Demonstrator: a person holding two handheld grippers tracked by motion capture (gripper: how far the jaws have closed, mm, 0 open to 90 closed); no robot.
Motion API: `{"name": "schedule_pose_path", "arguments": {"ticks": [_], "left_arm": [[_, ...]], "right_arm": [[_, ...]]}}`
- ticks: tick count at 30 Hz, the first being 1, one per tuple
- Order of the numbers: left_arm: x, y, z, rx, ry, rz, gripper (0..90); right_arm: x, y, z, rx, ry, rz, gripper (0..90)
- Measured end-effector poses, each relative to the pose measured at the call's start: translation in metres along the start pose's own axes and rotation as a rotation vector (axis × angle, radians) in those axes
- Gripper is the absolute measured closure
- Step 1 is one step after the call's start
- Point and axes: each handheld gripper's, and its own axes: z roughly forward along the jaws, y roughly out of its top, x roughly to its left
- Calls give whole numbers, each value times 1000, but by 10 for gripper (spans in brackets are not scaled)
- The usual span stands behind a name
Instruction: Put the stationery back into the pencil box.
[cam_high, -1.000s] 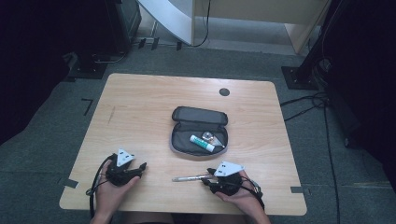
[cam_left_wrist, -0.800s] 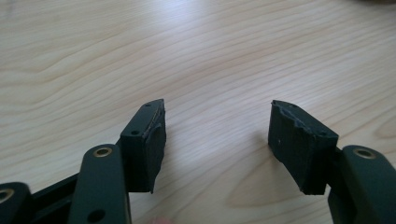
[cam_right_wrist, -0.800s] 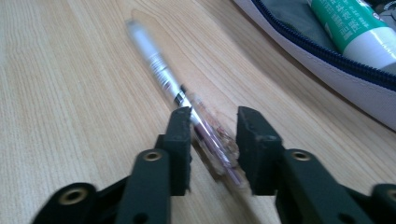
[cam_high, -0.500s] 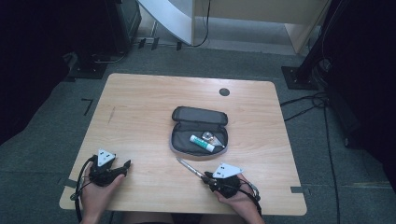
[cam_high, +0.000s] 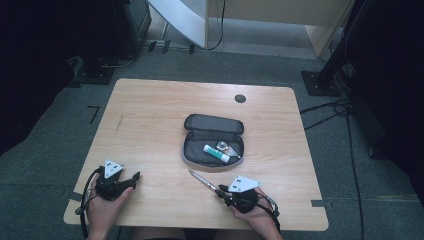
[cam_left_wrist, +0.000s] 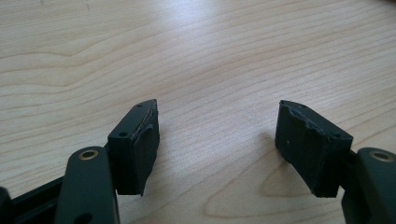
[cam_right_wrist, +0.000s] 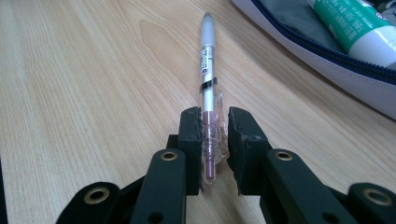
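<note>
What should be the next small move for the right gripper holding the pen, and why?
Probably carry the pen toward the open pencil case and lower it inside. The right gripper is shut on the pen, whose tip points near the case, where a green tube lies. The left gripper is open, holding nothing.

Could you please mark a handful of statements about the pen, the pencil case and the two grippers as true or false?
1. The right gripper is shut on the pen. True.
2. The left gripper holds the green-and-white tube. False: its jaws stand open over bare table, and the tube lies inside the pencil case.
3. The pencil case is zipped shut. False: it lies open, lid folded back.
4. The pen's tip points roughly toward the pencil case. True.
5. The pen is already inside the case. False: it is outside, on the near side of it.
</note>
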Motion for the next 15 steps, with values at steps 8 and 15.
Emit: {"name": "schedule_pose_path", "arguments": {"ticks": [8,15], "left_arm": [[0,0,0,0,-1,-1,310],[-1,0,0,1,-3,0,296]], "right_arm": [[-4,-4,-4,19,12,7,724],[4,17,5,2,-1,-10,684]]}}
